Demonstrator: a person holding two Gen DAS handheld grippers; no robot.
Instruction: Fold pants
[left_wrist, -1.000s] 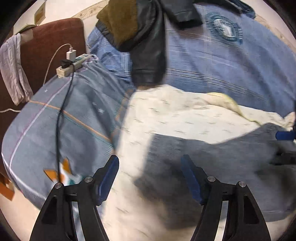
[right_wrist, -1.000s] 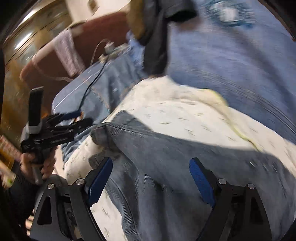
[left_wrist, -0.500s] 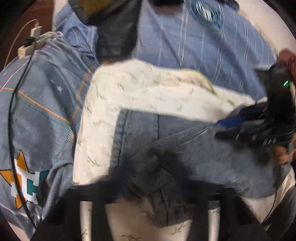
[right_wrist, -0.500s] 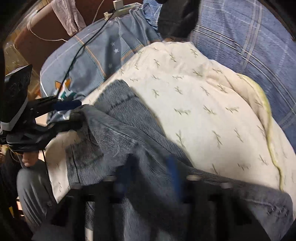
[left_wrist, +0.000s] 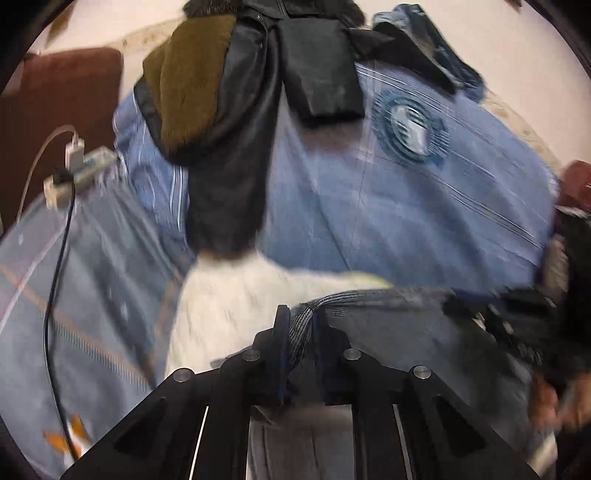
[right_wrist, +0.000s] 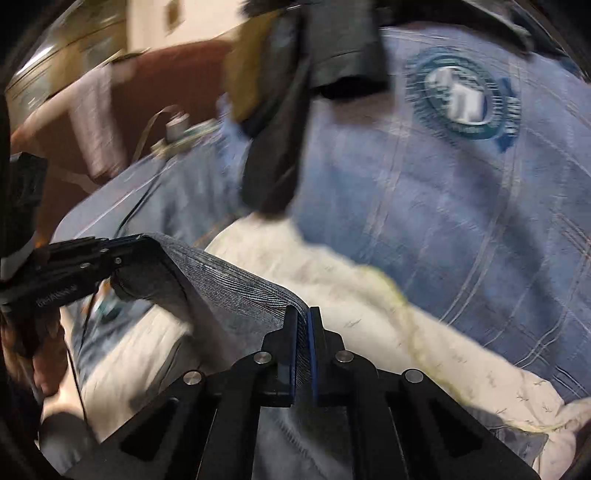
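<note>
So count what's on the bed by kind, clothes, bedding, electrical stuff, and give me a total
Clothes: 2, grey striped pants, black jacket
Bedding: 2, blue plaid duvet, cream blanket
Electrical: 1, power strip
Total: 5

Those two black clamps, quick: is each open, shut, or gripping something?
Left gripper: just closed, gripping the grey-blue striped denim pants.
Right gripper: just closed, gripping the same pants.

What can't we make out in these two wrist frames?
- Left wrist view: the pants below the left gripper, hidden by its black frame; the right gripper is a dark blur at the edge.
- Right wrist view: how the pants hang below the right gripper, covered by its frame.
- Both views: motion blur smears the round emblem on the blue bedcover.
</note>
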